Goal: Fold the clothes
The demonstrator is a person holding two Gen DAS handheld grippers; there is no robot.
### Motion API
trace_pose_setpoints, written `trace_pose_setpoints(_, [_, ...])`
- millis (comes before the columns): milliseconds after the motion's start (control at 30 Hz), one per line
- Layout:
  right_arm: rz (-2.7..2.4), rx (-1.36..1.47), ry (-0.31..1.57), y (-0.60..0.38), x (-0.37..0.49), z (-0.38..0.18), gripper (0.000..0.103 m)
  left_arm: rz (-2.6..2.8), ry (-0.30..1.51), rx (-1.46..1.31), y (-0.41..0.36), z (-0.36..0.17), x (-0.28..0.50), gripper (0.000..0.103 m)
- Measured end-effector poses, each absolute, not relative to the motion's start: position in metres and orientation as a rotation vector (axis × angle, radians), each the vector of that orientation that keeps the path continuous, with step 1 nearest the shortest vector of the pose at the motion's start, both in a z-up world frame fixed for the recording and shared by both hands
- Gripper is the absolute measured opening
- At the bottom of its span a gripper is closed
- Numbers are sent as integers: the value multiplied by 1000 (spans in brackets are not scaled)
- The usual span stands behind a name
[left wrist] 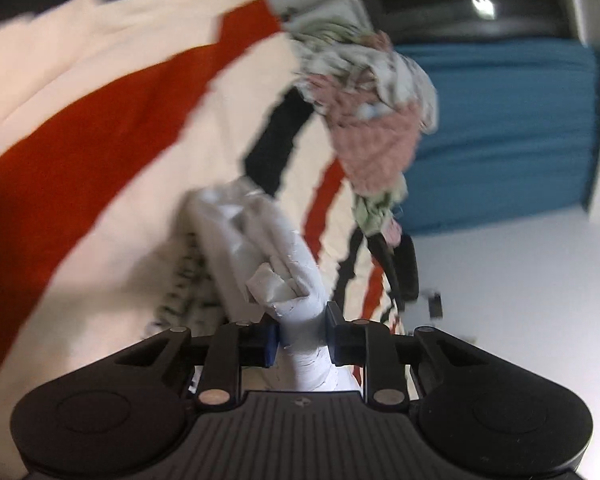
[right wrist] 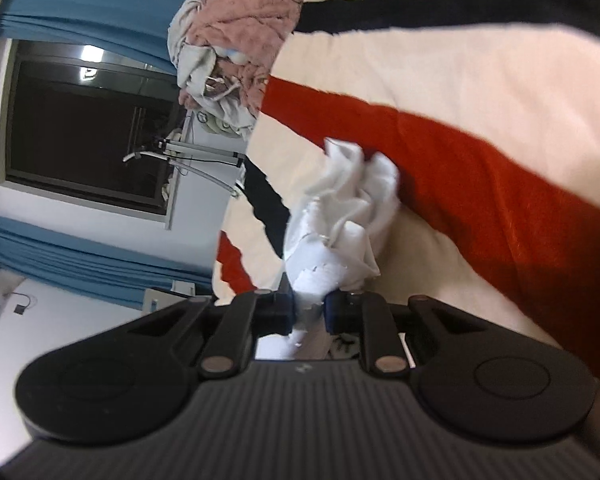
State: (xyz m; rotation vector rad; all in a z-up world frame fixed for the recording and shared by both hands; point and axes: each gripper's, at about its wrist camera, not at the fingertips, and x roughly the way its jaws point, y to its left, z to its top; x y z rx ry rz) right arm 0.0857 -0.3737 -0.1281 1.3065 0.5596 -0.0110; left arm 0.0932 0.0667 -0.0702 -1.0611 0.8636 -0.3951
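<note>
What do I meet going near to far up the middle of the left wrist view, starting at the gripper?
left gripper clamped on bunched white garment → cream bedspread with red and black stripes → pile of unfolded clothes topped by a pink towel → blue curtain

Both wrist views look closely across the striped bedspread [left wrist: 100, 152], sharing the clothes pile [right wrist: 244, 32].

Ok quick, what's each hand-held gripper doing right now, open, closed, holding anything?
Left hand-held gripper: closed on the white cloth.
Right hand-held gripper: closed on the white cloth too.
</note>
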Motion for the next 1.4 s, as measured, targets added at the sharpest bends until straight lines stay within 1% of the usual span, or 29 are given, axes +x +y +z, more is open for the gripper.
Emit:
trace_pose_setpoints(100, [8,1347,540,-398,81,-104,17,-436,889,-1028,40,-38,105,25])
trace_pose_setpoints(200, [27,1351,498,-427,87,-83,17,-481,879,-985,-1,-13,134,24])
trace_pose_setpoints(333, [1,1370,462,-472,115,-74,17,-522,892,-906,-63,3,188,23])
trace_pose_setpoints(467, [-32,1340,416,-516,167,-66,17,-574,893,-828,-126,13,251,22])
trace_pose_setpoints(633, [-72,1254,373,-568,252,-37,17,-655,824,-802,-191,22,344,22])
trace_pose_setpoints(733, [-55,1131,325,-591,292,-15,17,-680,756,-759,-226,19,390,22])
trace_pose_setpoints(800, [-58,1043,320,-601,315,-13,17,-694,724,-739,-246,10,418,22])
trace_pose_setpoints(867, [-84,979,349,-604,329,-31,18,-702,715,-688,-259,-13,436,22])
trace_pose_setpoints(933, [-114,945,395,-604,337,-59,18,-698,740,-661,-262,-48,440,22])
trace_pose_setpoints(1000, [-131,962,440,-601,334,-99,18,-699,778,-635,-250,-87,428,22])
trace_pose_setpoints(1067, [-140,986,490,-593,319,-135,18,-698,823,-559,-242,-115,413,22])
trace_pose_setpoints(1167, [-155,989,556,-574,294,-174,18,-711,853,-499,-228,-141,392,23])
trace_pose_setpoints(1300, [-205,978,627,-555,278,-191,20,-677,917,-466,-213,-154,380,26])
trace_pose_setpoints(1333, [-225,988,655,-554,276,-190,21,-671,913,-456,-209,-149,376,28])
trace_pose_setpoints(1400, [-258,1018,692,-550,266,-183,21,-662,903,-438,-201,-139,366,45])
